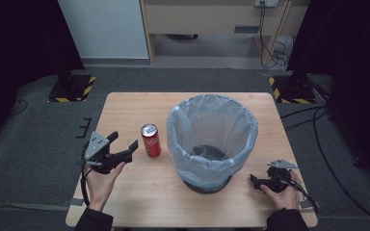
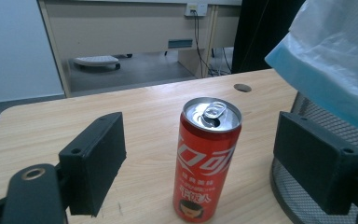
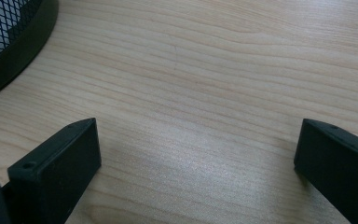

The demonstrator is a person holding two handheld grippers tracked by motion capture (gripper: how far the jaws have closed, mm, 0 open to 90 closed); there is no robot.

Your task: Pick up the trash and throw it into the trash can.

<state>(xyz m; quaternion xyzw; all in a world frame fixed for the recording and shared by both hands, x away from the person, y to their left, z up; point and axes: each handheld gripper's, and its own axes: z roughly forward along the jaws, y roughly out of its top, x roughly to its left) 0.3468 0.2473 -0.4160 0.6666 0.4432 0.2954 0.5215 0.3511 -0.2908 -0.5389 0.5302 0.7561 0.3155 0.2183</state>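
A red soda can [image 1: 151,140] with its tab open stands upright on the wooden table [image 1: 139,197], left of a black mesh waste bin [image 1: 192,161] lined with a pale plastic bag. My left gripper [image 1: 124,140] is held in a hand just left of the can, pointing at it, jaws open. In the left gripper view the can [image 2: 207,158] stands a little beyond the two pads [image 2: 95,163], untouched. My right gripper [image 1: 254,181] rests low on the table at the bin's right, open, with bare wood between its fingers [image 3: 58,168].
The bin's liner [image 2: 335,56] and mesh wall [image 2: 307,114] are close on the can's right. The bin's base [image 3: 16,44] lies just ahead of the right gripper. A cable hole [image 2: 242,87] sits near the table's far edge. Dark floor surrounds the table.
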